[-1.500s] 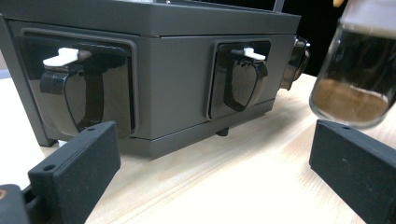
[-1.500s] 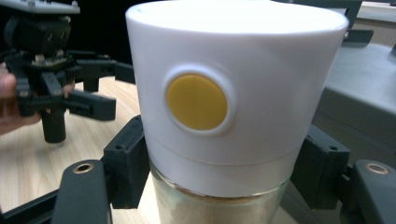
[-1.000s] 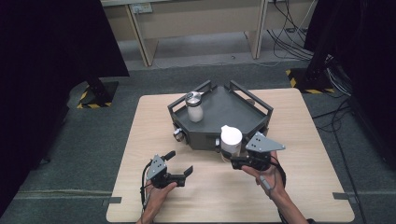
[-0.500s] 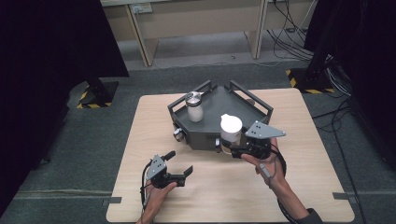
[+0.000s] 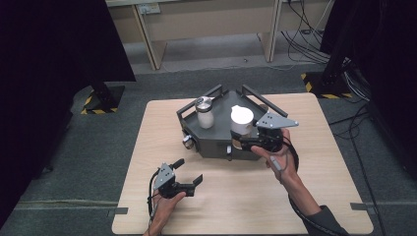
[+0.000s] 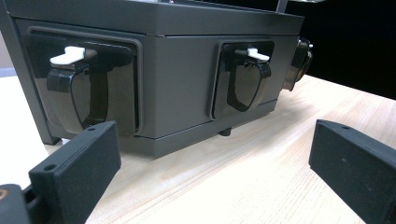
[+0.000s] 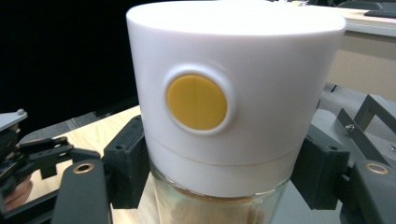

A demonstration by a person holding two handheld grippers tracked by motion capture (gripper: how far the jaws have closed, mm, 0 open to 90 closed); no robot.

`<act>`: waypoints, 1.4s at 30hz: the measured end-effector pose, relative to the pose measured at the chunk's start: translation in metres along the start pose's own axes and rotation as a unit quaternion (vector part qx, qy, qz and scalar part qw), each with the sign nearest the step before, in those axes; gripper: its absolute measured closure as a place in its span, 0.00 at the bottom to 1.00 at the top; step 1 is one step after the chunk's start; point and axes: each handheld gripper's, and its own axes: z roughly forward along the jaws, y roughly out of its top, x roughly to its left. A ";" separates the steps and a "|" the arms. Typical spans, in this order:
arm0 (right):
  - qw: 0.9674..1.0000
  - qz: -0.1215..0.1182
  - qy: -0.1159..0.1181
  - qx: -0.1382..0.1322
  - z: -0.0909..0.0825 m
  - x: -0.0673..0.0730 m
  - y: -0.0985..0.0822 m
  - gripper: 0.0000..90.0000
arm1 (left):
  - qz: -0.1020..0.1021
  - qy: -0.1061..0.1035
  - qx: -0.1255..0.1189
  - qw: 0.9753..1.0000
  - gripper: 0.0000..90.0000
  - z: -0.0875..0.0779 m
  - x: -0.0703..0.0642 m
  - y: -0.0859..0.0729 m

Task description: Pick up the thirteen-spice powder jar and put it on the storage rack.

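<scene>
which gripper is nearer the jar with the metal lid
Right. The right gripper is at the grey tray, clamped on the white-capped jar beside the metal-lidded jar; the left gripper hangs open over the table, short of the tray.

Light wooden table (image 5: 314, 196) on grey carpet, dark grey tray-topped box (image 5: 216, 142) on its far half.

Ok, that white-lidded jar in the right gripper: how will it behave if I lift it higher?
The jar looks like clear glass below the white lid, so probably slick and breakable. The right gripper clamps it just under the lid, low on a broad top, so it may tilt. The big lid makes it seem top-heavy.
</scene>
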 end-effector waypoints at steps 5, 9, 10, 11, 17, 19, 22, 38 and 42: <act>1.000 0.008 -0.008 0.003 0.009 -0.005 0.005 0.34 | 0.001 0.000 0.001 1.000 0.02 0.000 0.000 0.000; 1.000 0.010 -0.019 0.005 0.016 -0.007 0.008 0.34 | 0.000 0.000 0.000 1.000 0.02 0.000 0.000 0.000; 1.000 0.009 -0.023 0.005 0.018 -0.007 0.008 0.34 | 0.000 0.000 0.000 1.000 0.02 0.000 0.000 0.000; 0.999 0.006 -0.031 0.006 0.020 -0.006 0.009 0.34 | -0.001 0.000 0.000 1.000 0.02 0.000 0.000 0.000; 0.999 0.006 -0.051 0.009 0.031 -0.007 0.009 0.34 | 0.001 0.000 -0.001 1.000 0.02 -0.001 0.001 0.001; 0.998 0.008 -0.056 0.009 0.034 -0.008 0.008 0.34 | 0.000 0.000 0.000 1.000 0.02 -0.001 0.001 0.000; 0.998 0.012 -0.066 0.008 0.040 -0.010 0.006 0.34 | 0.000 0.000 -0.001 1.000 0.02 -0.001 0.001 0.000; 0.994 0.021 -0.106 0.010 0.064 -0.014 -0.004 0.34 | 0.000 0.001 0.000 1.000 0.02 -0.001 0.001 0.000; 0.994 0.020 -0.111 0.011 0.067 -0.014 -0.006 0.34 | 0.000 0.001 0.000 1.000 0.02 -0.001 0.001 0.000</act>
